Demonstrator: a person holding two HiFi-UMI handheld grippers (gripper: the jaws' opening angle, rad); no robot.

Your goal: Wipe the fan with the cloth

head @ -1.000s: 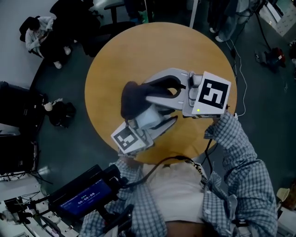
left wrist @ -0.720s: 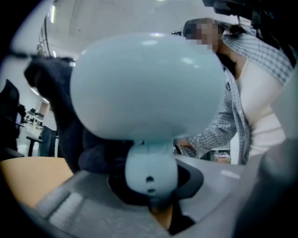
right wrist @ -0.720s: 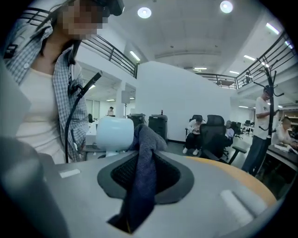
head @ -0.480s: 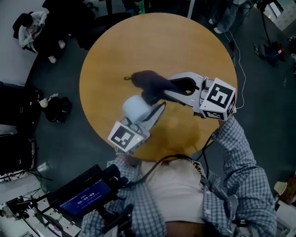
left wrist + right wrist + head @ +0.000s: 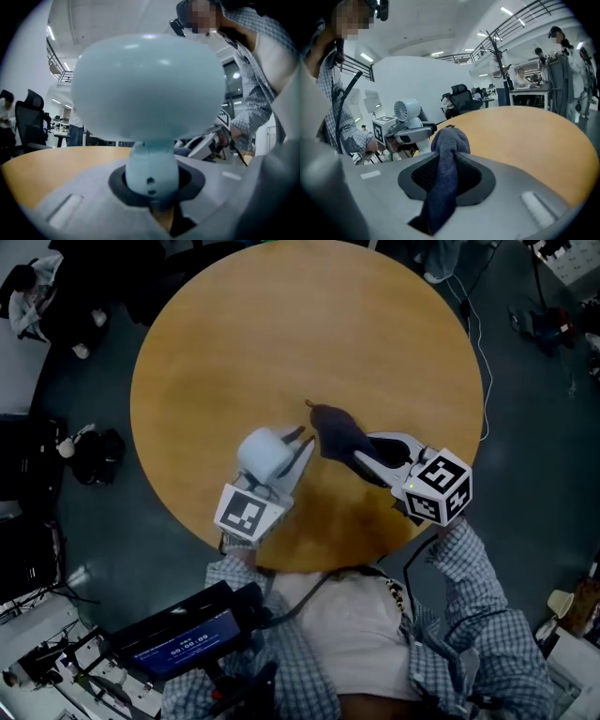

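Observation:
A small pale blue fan (image 5: 264, 453) with a rounded head is held by its neck (image 5: 151, 169) between the jaws of my left gripper (image 5: 292, 448), low over the round wooden table (image 5: 234, 343). In the right gripper view the fan (image 5: 407, 112) shows at the left with its grille facing the camera. My right gripper (image 5: 361, 448) is shut on a dark blue cloth (image 5: 337, 430), which bunches out past the jaws (image 5: 446, 154) just right of the fan. The cloth and fan are close but apart.
The table's near edge (image 5: 309, 563) lies just in front of me. A dark bag (image 5: 94, 457) sits on the floor at the left. Cables (image 5: 484, 352) run along the floor at the right. Office chairs (image 5: 461, 101) and a coat rack (image 5: 493, 51) stand beyond the table.
Both grippers have come down toward the table. The right gripper with the cloth has swung off the fan to its right, and the fan has dropped lower with the left gripper.

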